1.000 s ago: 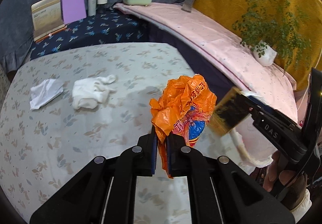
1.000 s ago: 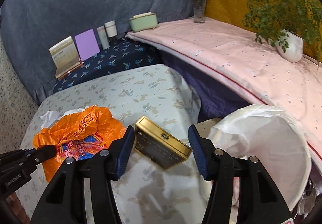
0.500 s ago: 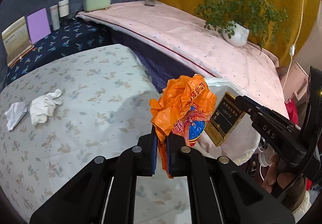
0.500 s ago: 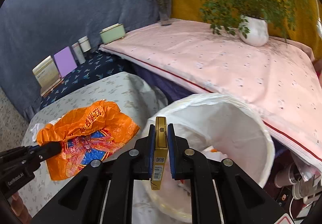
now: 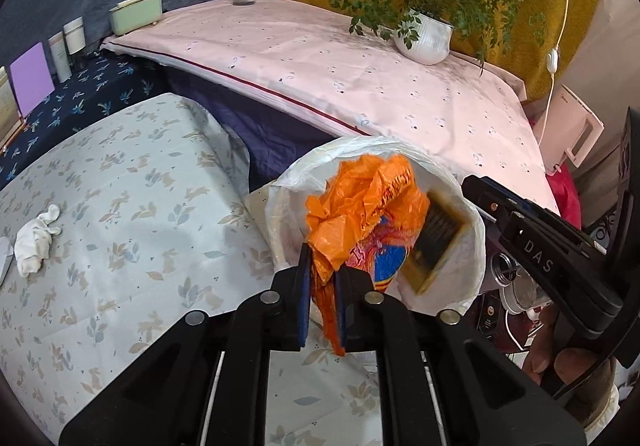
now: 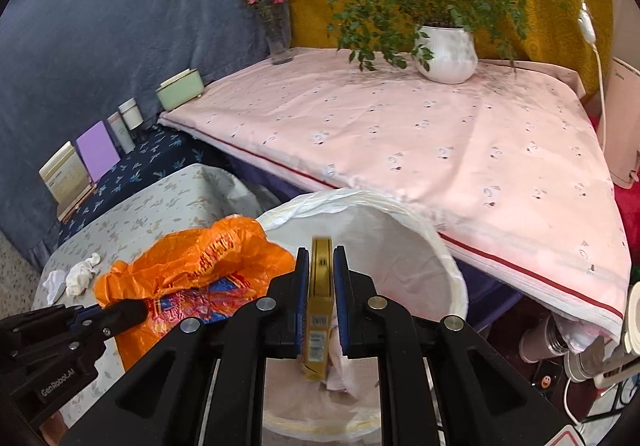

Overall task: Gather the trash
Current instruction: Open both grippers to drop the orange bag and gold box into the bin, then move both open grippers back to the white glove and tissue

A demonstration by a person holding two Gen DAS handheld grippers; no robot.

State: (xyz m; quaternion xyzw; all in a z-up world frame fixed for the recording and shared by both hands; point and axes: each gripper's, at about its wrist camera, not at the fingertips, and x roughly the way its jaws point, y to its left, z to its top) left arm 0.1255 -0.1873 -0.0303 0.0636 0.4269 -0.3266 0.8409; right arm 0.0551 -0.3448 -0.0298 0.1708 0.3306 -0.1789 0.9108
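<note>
A crumpled orange plastic bag (image 5: pixel 360 205) hangs between the pads of my left gripper (image 5: pixel 322 258). Its jaws are opening, but the bag still sits where it was. It hangs over the mouth of a white-lined bin (image 5: pixel 288 181). My right gripper (image 6: pixel 321 258) is above the same bin (image 6: pixel 440 246). Its jaws are opening too, and a flat gold box (image 6: pixel 320 326) stands on edge between the pads, blurred and loose. The box (image 5: pixel 436 242) shows inside the bin's rim. Crumpled white tissues (image 5: pixel 36 242) lie on the floral table at far left.
A pink-covered bench (image 6: pixel 400 125) runs behind the bin with a potted plant (image 6: pixel 446 53) and a flower vase (image 6: pixel 278 37). Small boxes and jars (image 6: pixel 176 89) line the back wall. Cups and cables (image 6: pixel 560 346) crowd the floor at right.
Both grippers swung right from over the table to above the bin. The right gripper closed on the gold box and turned it on edge. Now both sets of jaws have parted slightly.
</note>
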